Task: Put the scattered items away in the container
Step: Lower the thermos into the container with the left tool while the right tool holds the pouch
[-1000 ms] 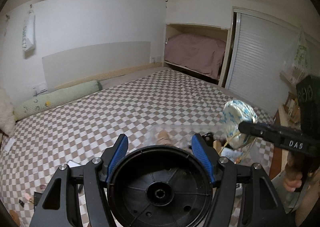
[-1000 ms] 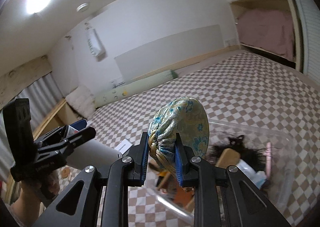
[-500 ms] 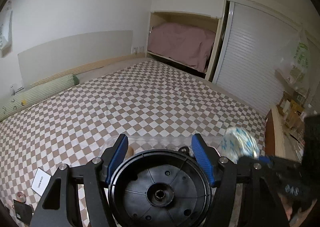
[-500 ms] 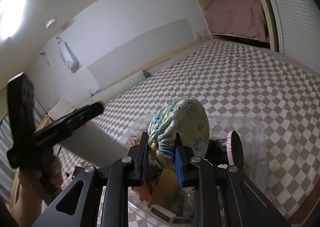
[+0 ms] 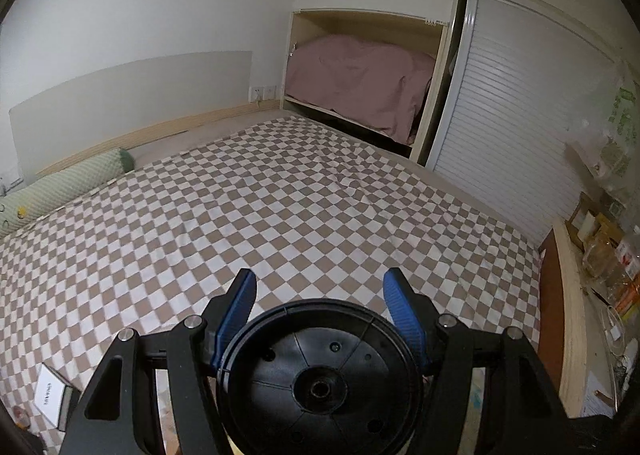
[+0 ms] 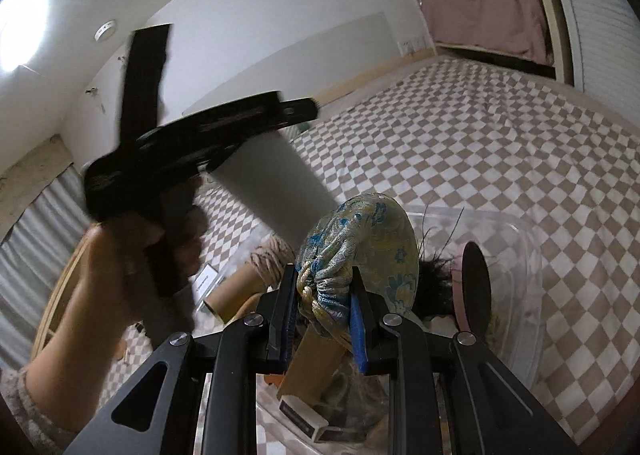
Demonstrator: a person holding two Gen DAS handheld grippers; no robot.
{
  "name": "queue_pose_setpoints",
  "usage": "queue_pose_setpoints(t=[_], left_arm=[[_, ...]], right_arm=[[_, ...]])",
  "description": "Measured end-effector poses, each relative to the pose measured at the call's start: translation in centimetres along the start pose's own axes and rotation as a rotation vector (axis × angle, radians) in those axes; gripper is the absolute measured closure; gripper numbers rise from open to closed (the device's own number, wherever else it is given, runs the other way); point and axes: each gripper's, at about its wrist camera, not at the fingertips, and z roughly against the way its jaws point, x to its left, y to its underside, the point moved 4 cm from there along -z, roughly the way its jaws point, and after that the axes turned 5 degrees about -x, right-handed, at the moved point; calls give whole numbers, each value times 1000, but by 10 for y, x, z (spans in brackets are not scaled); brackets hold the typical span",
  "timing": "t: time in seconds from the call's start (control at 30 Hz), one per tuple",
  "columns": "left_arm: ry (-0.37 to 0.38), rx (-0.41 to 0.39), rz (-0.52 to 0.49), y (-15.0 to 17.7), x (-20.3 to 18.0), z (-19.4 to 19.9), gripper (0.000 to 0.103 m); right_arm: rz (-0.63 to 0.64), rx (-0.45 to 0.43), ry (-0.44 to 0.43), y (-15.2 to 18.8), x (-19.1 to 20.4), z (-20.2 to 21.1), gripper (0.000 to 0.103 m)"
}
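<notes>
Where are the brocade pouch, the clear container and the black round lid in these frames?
brocade pouch (image 6: 360, 247): right wrist view, its floral fabric body.
clear container (image 6: 524, 255): right wrist view, its far right wall.
black round lid (image 5: 320, 379): left wrist view, near its hub.

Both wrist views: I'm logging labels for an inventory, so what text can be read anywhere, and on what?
None can be read.
White card on the checked bedspread: dark print, too small.
Small white box in the clear container: no print legible.

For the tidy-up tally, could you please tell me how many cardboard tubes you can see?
2: one tube lying left of the bin, one inside it; others may be hidden.
</notes>
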Motion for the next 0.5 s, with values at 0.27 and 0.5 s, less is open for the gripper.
queue_pose_setpoints(t=[0.27,0.5], left_arm=[[-47,48,16,17,11,-33,37],[-119,74,-7,26,21,-38,37]], right_arm=[[-3,-7,-17,1,2,7,79],[12,-4,-30,1,12,8,79]])
